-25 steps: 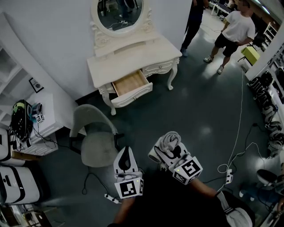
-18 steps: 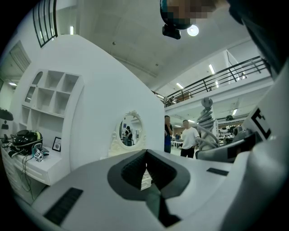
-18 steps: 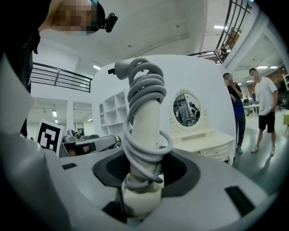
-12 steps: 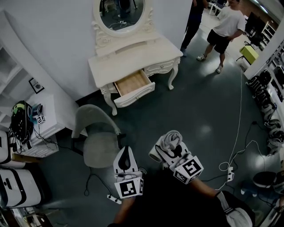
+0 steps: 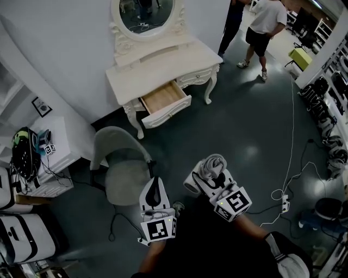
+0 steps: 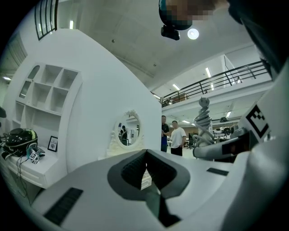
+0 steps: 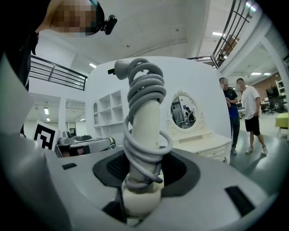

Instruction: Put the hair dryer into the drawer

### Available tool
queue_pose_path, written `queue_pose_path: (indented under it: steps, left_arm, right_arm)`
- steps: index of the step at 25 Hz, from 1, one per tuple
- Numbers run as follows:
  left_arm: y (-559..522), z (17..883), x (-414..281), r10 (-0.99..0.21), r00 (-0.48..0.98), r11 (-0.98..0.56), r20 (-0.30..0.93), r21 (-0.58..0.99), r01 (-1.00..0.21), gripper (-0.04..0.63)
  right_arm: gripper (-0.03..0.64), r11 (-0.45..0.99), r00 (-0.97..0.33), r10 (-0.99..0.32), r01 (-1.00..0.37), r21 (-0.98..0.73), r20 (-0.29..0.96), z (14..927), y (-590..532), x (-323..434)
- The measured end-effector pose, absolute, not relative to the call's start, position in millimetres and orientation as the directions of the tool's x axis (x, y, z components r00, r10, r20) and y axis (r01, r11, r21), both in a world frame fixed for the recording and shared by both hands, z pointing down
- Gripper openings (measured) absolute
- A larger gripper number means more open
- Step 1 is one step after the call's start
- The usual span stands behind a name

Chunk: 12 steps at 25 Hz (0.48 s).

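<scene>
My right tongs (image 5: 208, 179) pinch the hair dryer (image 7: 145, 131) by its cord-wrapped handle, well short of the drawer (image 5: 162, 98). My left tongs (image 5: 154, 194) are pressed together on nothing. This looks like the carrying step. A chair (image 5: 122, 174) stands between me and the drawer, which hangs open from the desk (image 5: 163, 65). Next I need to pass beside the chair, reach the drawer and lower the hair dryer in.

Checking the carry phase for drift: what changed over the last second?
Only the bystander in the white shirt moved, stepping nearer the bystander in dark clothes, and the view swung a little. Nothing taken or let go: the right gripper still clamps the hair dryer, the left gripper stays shut and empty, the drawer stays open.
</scene>
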<state>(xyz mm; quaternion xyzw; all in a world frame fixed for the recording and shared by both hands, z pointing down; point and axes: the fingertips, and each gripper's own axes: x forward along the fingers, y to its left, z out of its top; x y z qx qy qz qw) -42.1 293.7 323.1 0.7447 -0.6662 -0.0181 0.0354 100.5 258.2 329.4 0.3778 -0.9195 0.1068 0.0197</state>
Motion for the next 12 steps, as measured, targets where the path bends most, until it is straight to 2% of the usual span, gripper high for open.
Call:
queue_pose_path:
  steps: [12]
  left_arm:
    - [279,328,-55,-0.993,0.112,-0.109,0.023,0.088,-0.99,0.023]
  right_arm:
    - [0.196,0.687,-0.709,-0.697,-0.704,-0.181,0.111,328,243,89]
